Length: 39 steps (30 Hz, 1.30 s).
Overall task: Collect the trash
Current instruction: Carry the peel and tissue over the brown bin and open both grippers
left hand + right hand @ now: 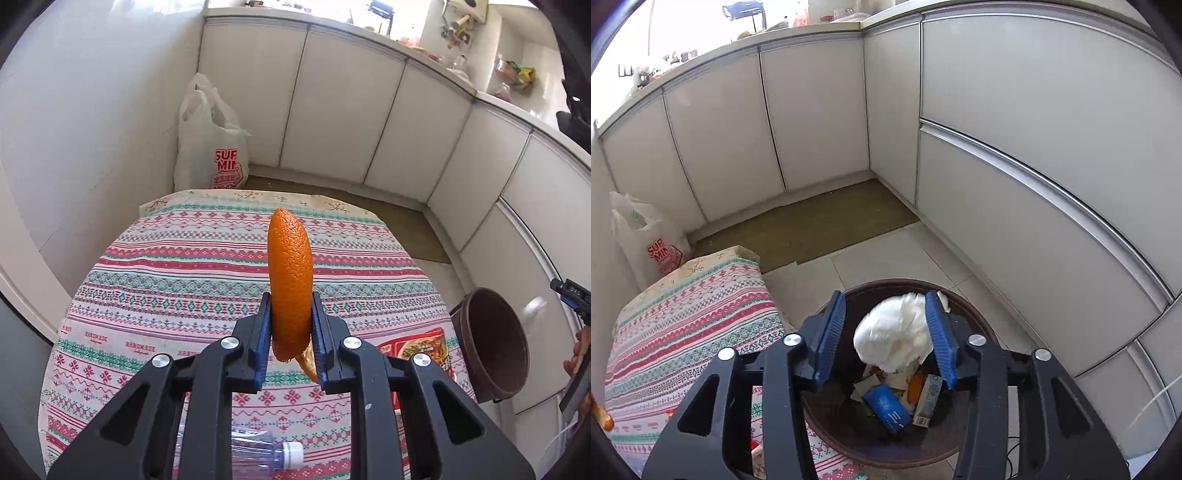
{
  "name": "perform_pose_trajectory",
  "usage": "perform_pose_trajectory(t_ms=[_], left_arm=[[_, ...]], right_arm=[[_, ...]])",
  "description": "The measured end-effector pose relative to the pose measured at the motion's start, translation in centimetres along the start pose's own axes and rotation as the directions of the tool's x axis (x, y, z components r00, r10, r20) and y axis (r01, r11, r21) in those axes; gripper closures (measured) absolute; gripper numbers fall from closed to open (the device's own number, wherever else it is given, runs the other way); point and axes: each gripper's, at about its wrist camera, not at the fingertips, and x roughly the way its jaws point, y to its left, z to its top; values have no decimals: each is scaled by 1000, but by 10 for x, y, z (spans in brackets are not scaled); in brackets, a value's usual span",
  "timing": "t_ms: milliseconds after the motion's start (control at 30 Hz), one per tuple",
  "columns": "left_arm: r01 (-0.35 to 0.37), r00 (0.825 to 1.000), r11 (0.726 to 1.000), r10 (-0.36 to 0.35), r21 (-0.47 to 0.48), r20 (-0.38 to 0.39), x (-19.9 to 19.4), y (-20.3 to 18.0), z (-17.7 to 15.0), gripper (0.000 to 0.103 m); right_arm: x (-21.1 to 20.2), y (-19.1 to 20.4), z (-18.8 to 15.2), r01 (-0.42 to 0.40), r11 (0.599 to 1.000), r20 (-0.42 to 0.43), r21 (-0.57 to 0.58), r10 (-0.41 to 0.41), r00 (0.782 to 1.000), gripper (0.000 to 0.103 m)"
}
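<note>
My left gripper [290, 317] is shut on a long orange peel [290, 280] and holds it upright above the patterned tablecloth [177, 280]. My right gripper [886, 328] is open above the brown trash bin [964, 439]. A crumpled white tissue [897, 338] is between the jaws, touching the right pad, blurred, over the bin. The bin holds a blue packet [886, 408], a small carton [928, 400] and scraps. The bin also shows at the right of the left wrist view [495, 339].
A clear plastic bottle [266, 454] and a red food wrapper [417, 349] lie on the table near me. A white shopping bag [210, 144] stands on the floor behind the table. White cabinets [1034, 147] surround a green floor mat [812, 221].
</note>
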Motion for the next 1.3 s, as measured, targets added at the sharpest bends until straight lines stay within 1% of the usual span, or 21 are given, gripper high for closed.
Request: perform_pose_trajectory(t_ms=[33,67,133,167,200,333,467,533,633,733,833,933,1000,1133,1267,1300], left_arm=[[6,1000,1000,-6,5,2,0,-5,-1,83],[15,1000,1000,-15,12,4,0,-9,-1,83],[37,999,999,-38,35,13,1,-22,-3,83],[50,999,998,-51,49,16,2,-31,-3,83],[67,998,996,-68,62,17,3,-40,-2,83],[124,992,983,-127,132,14,8,-90,2,83],[223,974,956,-228,189,3,14,-153,15,83],[256,964,938,-264,233,6,16,-188,19,83],[301,950,908,-312,293,-8,23,-240,20,82],[330,940,883,-338,334,-37,31,-280,13,82],[349,934,859,-350,375,-67,41,-314,4,81],[361,931,845,-351,395,-99,53,-338,-4,80],[360,932,843,-343,399,-118,62,-347,-7,80],[370,929,842,-330,393,-167,78,-361,-13,75],[365,931,845,-325,391,-166,76,-358,-14,59],[359,933,845,-322,396,-161,74,-356,-15,57]], right_arm=[[-3,-3,2,9,1000,17,6,-9,1000,38],[-7,-8,4,26,1000,40,17,-27,999,32],[-17,-20,6,74,996,101,55,-79,992,6],[-25,-27,6,96,993,135,74,-105,985,7],[-30,-34,8,116,990,148,83,-128,981,7],[-37,-68,15,146,978,154,146,-168,974,7],[-38,-102,18,144,968,136,205,-174,975,7],[-41,-120,18,151,959,133,241,-187,973,7],[-42,-153,15,157,932,120,325,-206,971,7],[-41,-183,11,151,893,94,423,-209,973,7],[-38,-201,6,152,864,74,481,-213,974,7],[-36,-207,3,154,853,64,499,-214,975,7],[-34,-207,4,158,853,63,498,-218,974,7],[-29,-204,6,162,856,50,490,-213,976,7],[-27,-196,8,158,870,37,467,-198,979,7],[-26,-193,9,155,875,35,459,-192,981,7]])
